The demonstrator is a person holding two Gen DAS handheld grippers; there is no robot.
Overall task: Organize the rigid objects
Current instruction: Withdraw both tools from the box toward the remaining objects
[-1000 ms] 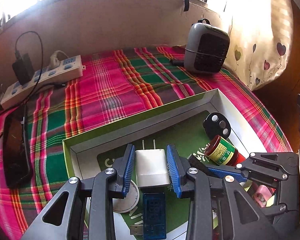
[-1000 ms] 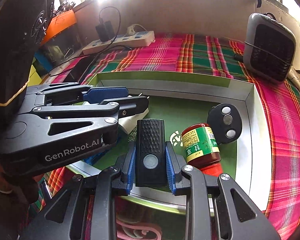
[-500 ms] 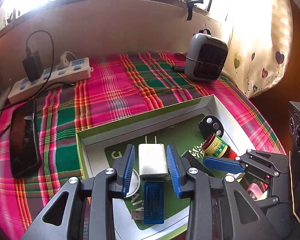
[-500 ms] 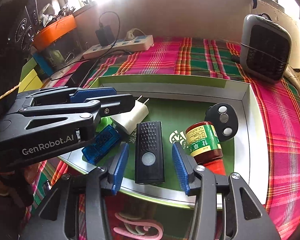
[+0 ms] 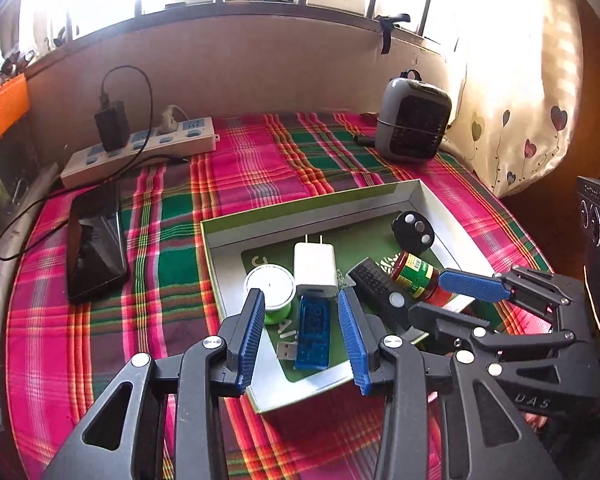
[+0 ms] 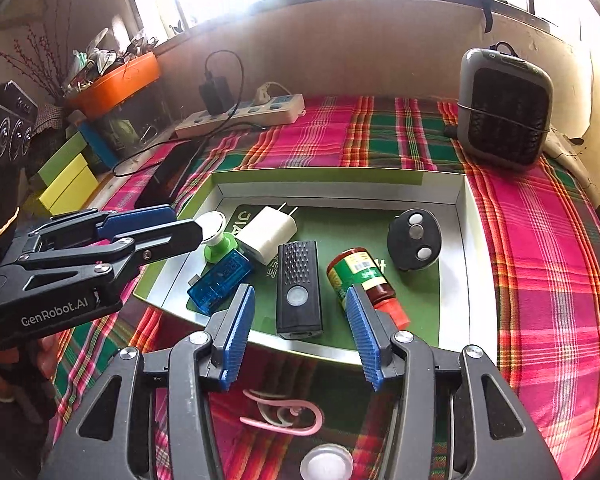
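Note:
A shallow green-and-white tray (image 5: 312,200) (image 6: 320,176) holds a white charger (image 5: 314,268) (image 6: 268,234), a blue USB stick (image 5: 312,336) (image 6: 220,280), a black remote (image 5: 376,284) (image 6: 299,288), a red-capped bottle (image 5: 418,274) (image 6: 360,276), a round black fob (image 5: 413,229) (image 6: 415,238) and a green-based white disc (image 5: 270,288) (image 6: 216,236). My left gripper (image 5: 300,296) (image 6: 186,222) hovers over the tray's near left side, jaws opening, pads touching nothing. My right gripper (image 6: 300,292) (image 5: 427,296) stands open above the remote, which lies flat in the tray.
On the plaid cloth lie a dark phone (image 5: 96,240) and a power strip (image 5: 140,148) at the left, with a grey heater (image 5: 414,124) at the back right. A pink hook (image 6: 284,412) and a white cap (image 6: 326,460) lie in front of the tray. An orange basket (image 6: 120,80) stands far left.
The right gripper opened, let go of the black remote and drew back. The left gripper let go of the white charger, widened its jaws and pulled back and up.

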